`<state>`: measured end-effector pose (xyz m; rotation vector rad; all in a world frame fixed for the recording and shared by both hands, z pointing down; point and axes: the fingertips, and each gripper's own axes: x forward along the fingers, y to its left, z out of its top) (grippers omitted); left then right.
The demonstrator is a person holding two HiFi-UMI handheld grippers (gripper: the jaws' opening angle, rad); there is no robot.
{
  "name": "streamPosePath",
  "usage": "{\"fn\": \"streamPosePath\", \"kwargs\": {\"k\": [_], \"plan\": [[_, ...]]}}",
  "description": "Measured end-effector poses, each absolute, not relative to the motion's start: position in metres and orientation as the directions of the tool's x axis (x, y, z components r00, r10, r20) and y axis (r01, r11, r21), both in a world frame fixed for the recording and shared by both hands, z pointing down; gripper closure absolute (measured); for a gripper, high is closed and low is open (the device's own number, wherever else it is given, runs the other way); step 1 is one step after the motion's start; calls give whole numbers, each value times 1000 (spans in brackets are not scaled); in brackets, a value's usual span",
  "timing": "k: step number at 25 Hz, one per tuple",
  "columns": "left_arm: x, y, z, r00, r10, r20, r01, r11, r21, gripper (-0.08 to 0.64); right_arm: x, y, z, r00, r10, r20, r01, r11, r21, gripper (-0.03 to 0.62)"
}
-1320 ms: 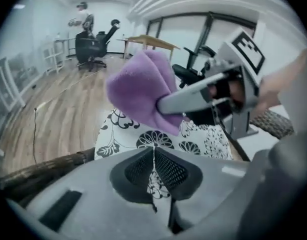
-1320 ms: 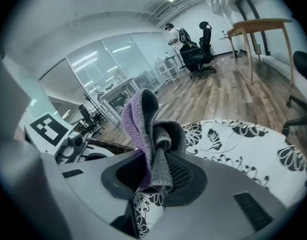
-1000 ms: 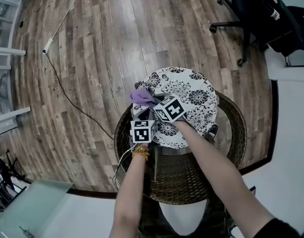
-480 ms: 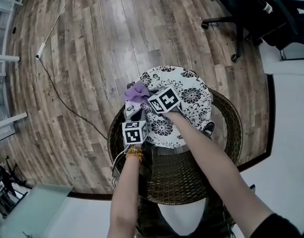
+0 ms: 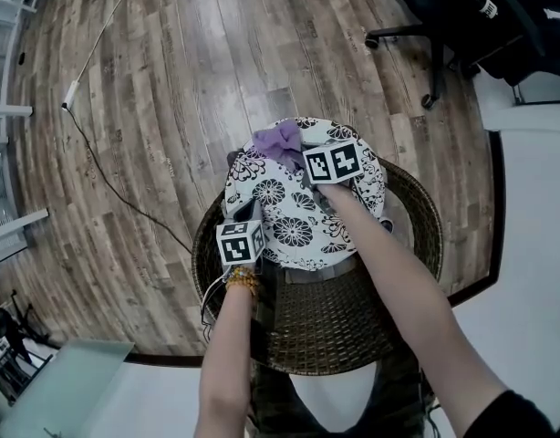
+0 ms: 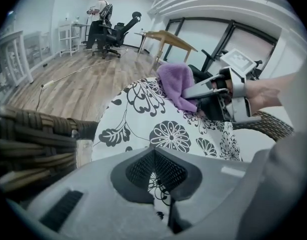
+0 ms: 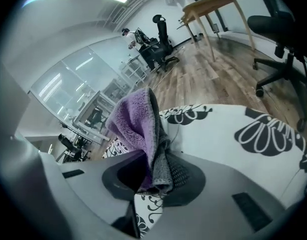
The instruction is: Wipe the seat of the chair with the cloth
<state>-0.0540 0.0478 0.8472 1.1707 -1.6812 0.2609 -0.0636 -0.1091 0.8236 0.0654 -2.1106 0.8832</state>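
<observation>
The chair's round seat cushion (image 5: 289,217), white with black flowers, lies in a brown wicker frame (image 5: 419,222). A purple cloth (image 5: 279,141) rests on the cushion's far edge, and my right gripper (image 5: 303,158) is shut on it. In the right gripper view the cloth (image 7: 136,121) rises from between the jaws of my right gripper (image 7: 153,176), a grey fold beside the purple. My left gripper (image 5: 244,215) sits at the cushion's near left edge. In the left gripper view my left gripper (image 6: 154,170) is shut over the cushion (image 6: 143,116), and the cloth (image 6: 174,83) shows ahead.
A black office chair (image 5: 449,16) stands on the wood floor at the far right. A thin cable (image 5: 107,167) runs across the floor to the left of the chair. A wooden table (image 6: 168,38) and a person by more office chairs (image 6: 99,11) are far off.
My right gripper has carried the cloth from the cushion's left side across to its far middle. The left gripper has slid a little toward the near left edge.
</observation>
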Motion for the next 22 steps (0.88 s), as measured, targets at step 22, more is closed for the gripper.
{"fn": "streamPosePath", "kwargs": {"k": [22], "plan": [[-51, 45, 828, -48, -589, 806, -773, 533, 344, 541, -3, -210, 766, -799, -23, 601, -497, 588, -638, 515]]}}
